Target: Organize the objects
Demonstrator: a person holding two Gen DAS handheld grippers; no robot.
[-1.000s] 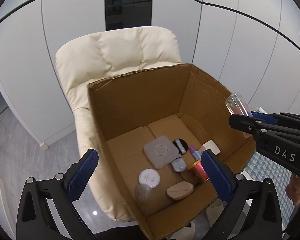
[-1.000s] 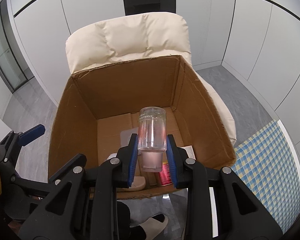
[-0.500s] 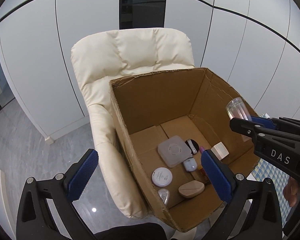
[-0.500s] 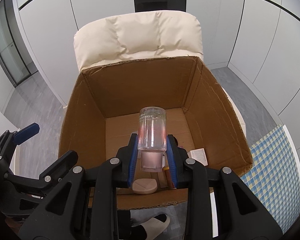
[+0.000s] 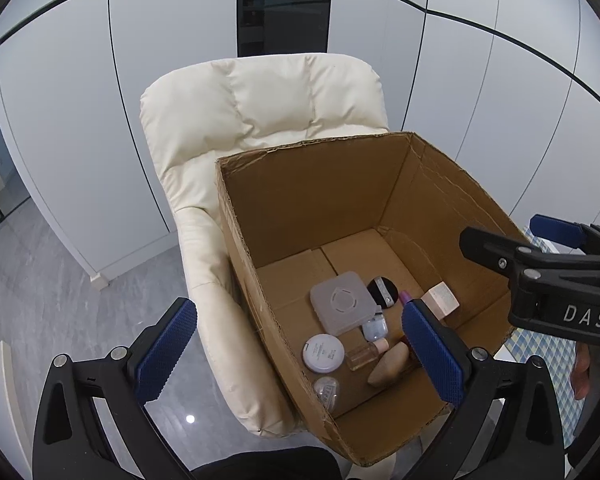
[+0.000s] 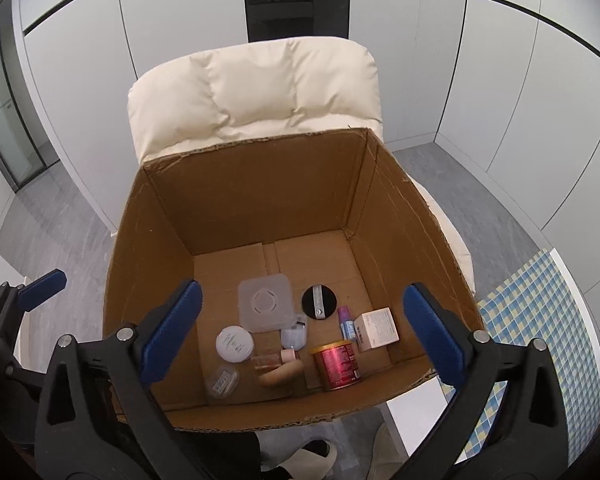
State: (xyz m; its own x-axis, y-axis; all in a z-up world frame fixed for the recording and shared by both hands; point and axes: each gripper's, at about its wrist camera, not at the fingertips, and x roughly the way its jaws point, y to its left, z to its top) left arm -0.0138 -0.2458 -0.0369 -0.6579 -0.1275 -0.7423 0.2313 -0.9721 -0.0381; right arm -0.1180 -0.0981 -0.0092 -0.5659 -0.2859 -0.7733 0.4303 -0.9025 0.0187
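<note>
An open cardboard box (image 6: 260, 184) (image 5: 320, 200) stands on a cream chair. Above it hangs my right gripper (image 6: 303, 294) (image 5: 512, 236); its jaws are opening and nothing is between them. A clear bottle with a pale pink cap (image 6: 270, 361) (image 5: 366, 354) lies on its side on the box floor. It rests among a white compact (image 6: 235, 344), a grey square case (image 6: 265, 302), a red can (image 6: 337, 364) and a beige oval (image 6: 282, 374). My left gripper (image 5: 296, 316) is open and empty over the box's near left wall.
The cream padded chair (image 6: 260, 92) (image 5: 260, 112) carries the box. A blue and yellow checked cloth (image 6: 540, 320) lies at the right. A person's shoes (image 6: 316, 452) show below the box's near wall. Grey floor and white wall panels surround the chair.
The right jaws have gone from shut on the clear bottle to wide apart, and the bottle now lies in the box. The box has shifted right in the left wrist view.
</note>
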